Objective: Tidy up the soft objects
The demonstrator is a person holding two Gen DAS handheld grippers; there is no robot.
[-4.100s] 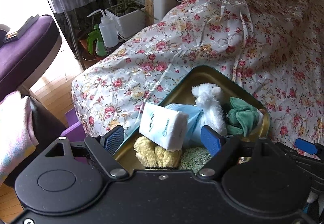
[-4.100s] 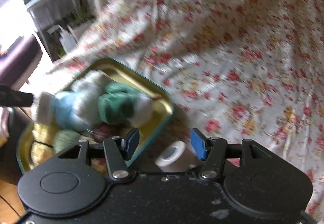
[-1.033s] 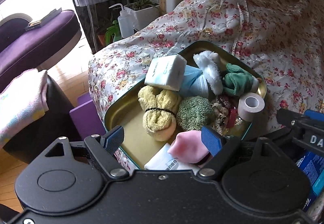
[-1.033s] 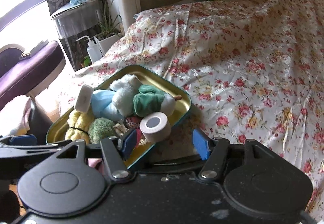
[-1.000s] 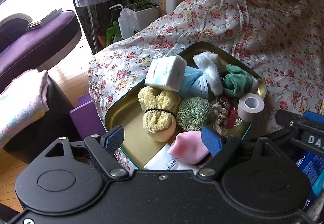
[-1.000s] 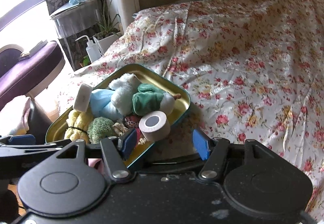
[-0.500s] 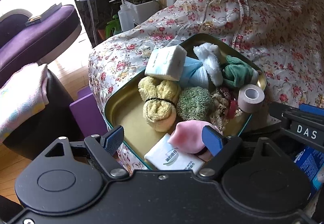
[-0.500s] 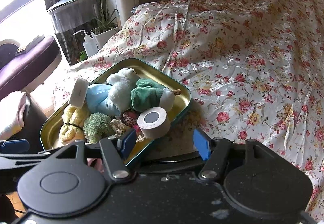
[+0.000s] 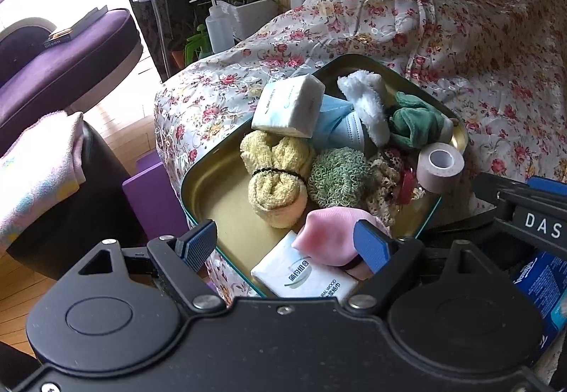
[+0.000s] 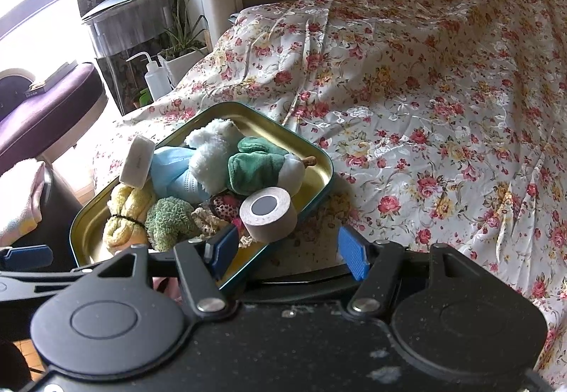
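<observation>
A gold tin tray (image 9: 226, 200) with a teal rim lies on the floral bedspread and is packed with soft things. In it are a yellow rolled towel (image 9: 276, 175), a green knitted scrubber (image 9: 336, 177), a blue mask (image 9: 336, 129), a white fluffy piece (image 9: 365, 101), a green plush (image 9: 414, 122), a pink cloth (image 9: 329, 239) and two tissue packs (image 9: 288, 106). A beige tape roll (image 10: 269, 214) rests at the tray's near edge (image 10: 327, 161). My left gripper (image 9: 283, 245) is open over the tray's near end. My right gripper (image 10: 287, 250) is open just below the roll, not touching it.
The bedspread (image 10: 443, 108) stretches away to the right. Left of the bed are a purple chair (image 9: 63, 51), a squeeze bottle (image 9: 218, 25), a potted plant (image 9: 248, 9), a pink towel (image 9: 35, 172) on a dark seat and a purple block (image 9: 149, 186). A blue box (image 9: 542, 282) sits at the right.
Four seconds ago the tape roll sat between my right fingers outside the tray; now it rests at the tray's edge and both grippers are drawn back. Over the last second almost nothing moved.
</observation>
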